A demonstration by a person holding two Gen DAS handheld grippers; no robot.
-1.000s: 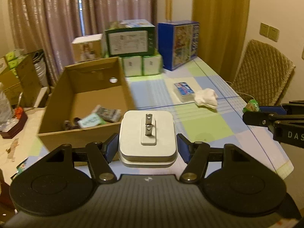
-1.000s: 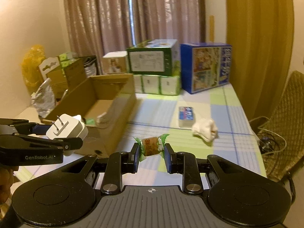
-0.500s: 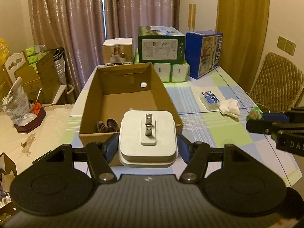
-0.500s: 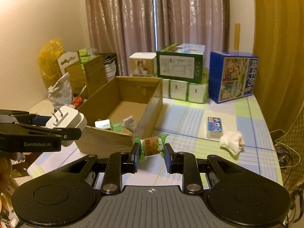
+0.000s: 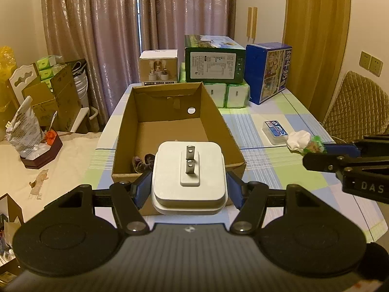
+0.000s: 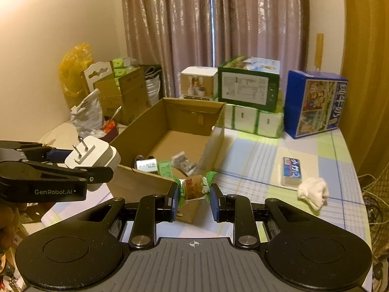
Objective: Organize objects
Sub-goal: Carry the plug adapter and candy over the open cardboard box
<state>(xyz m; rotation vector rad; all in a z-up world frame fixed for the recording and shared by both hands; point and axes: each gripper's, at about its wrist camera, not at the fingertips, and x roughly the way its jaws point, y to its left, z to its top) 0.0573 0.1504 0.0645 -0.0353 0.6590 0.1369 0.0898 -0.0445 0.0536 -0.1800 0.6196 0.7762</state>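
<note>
Several small items (image 6: pixel 167 165) inside the open cardboard box (image 5: pixel 170 112).

White plug adapter (image 5: pixel 189 177) and green-wrapped candy (image 6: pixel 193 187) held above table.

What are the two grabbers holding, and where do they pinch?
Left gripper pinches the white charger plug by its sides; right gripper pinches the wrapped candy by its twisted ends.

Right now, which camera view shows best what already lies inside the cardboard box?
The right wrist view: it looks into the cardboard box from the side, showing several small packets. In the left wrist view, the held white charger hides most of them.
</note>
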